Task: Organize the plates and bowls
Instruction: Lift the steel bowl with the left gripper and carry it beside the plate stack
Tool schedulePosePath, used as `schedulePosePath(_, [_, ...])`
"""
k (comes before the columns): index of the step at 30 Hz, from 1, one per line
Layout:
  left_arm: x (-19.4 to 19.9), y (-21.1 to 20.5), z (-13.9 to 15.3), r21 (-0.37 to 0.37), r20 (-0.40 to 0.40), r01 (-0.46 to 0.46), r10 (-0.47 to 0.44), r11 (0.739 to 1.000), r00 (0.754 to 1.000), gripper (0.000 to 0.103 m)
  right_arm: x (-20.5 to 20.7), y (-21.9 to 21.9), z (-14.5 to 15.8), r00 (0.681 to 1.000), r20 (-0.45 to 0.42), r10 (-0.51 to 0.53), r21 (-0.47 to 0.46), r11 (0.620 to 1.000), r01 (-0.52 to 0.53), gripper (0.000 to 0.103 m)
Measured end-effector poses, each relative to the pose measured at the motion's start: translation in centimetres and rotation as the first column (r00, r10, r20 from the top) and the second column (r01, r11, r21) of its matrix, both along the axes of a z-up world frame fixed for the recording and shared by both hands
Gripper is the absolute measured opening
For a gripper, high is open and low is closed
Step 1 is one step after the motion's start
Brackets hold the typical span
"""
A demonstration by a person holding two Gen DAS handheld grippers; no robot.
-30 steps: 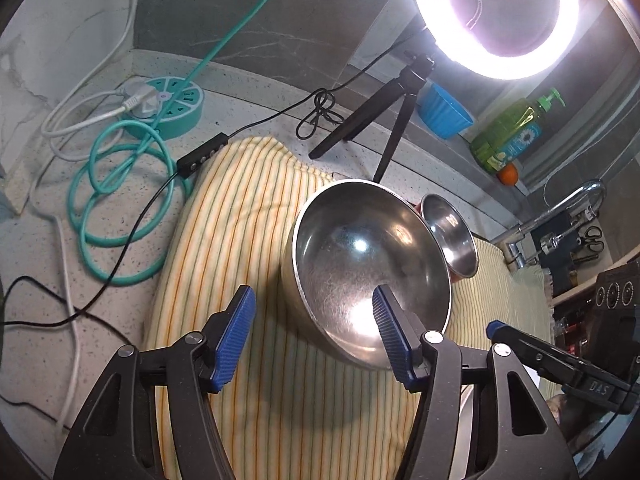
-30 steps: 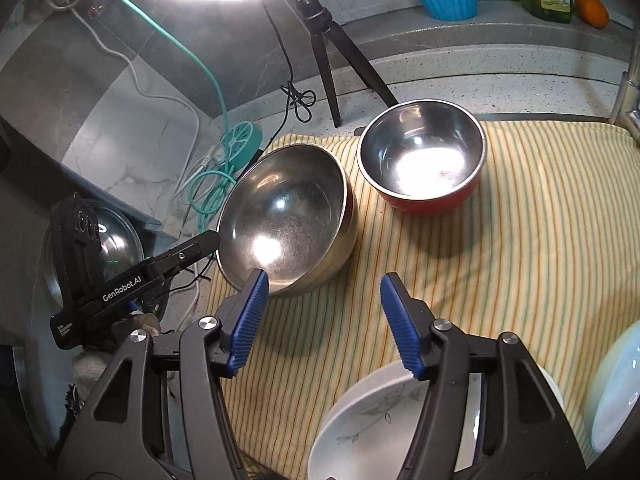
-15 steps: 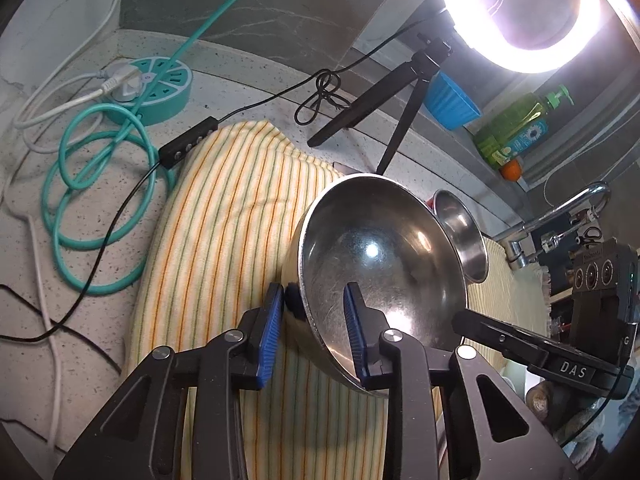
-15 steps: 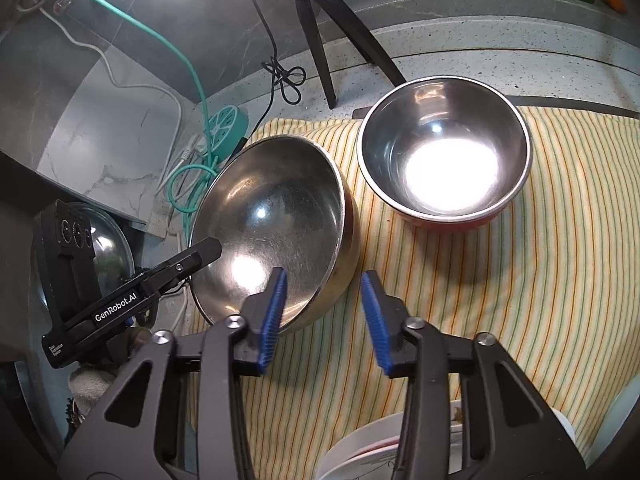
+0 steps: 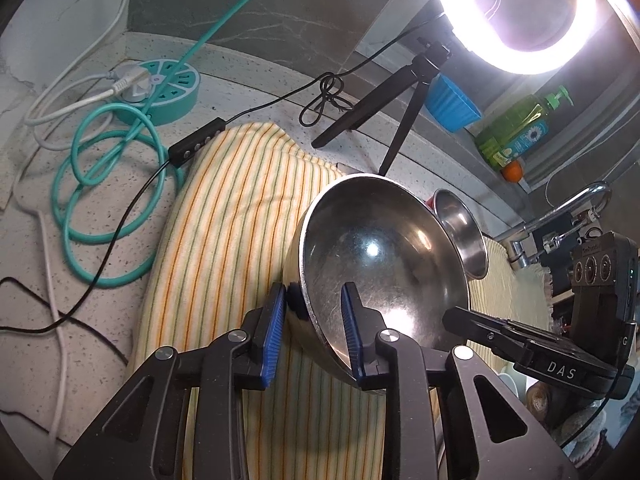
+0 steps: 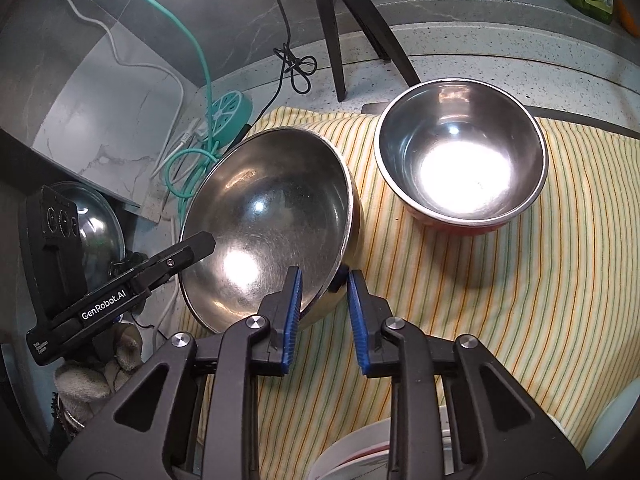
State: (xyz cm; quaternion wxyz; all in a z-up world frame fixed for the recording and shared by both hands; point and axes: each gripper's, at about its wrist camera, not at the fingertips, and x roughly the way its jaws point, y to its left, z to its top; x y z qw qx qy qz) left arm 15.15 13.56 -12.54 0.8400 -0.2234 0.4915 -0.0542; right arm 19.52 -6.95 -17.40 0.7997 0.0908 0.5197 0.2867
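Note:
A large steel bowl (image 5: 384,256) (image 6: 272,216) rests tilted on a yellow striped cloth (image 6: 520,280). My left gripper (image 5: 313,320) has its jaws closing on the bowl's near rim, one blue pad outside the wall and one inside. My right gripper (image 6: 325,312) is closing the same way on the opposite rim, which sits between its pads. Each wrist view shows the other gripper's fingers (image 6: 196,242) (image 5: 452,314) at the bowl's edge. A smaller steel bowl with a red outside (image 6: 460,160) (image 5: 460,232) stands upright just beyond it.
A ring light's tripod (image 6: 340,20) stands behind the cloth, with a teal power strip (image 5: 160,92) and coiled cables to the left. A blue cup (image 5: 450,104), green soap bottle (image 5: 512,132) and faucet (image 5: 560,212) line the back. White plates (image 6: 360,452) lie under my right gripper.
Both grippers have moved in onto the large bowl's rim and closed their wide-open jaws around it. The bowl now tilts more than before.

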Motion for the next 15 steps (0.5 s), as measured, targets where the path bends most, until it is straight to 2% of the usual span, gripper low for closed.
schedulePosePath(15, [-6.7,0.5,1.7,0.010,0.027,-0.063,0.062,0.998,0.998,0.025,-5.4,0.7,1.1,0.994,0.002,0.109,0.019,0.994,-0.109,0.024])
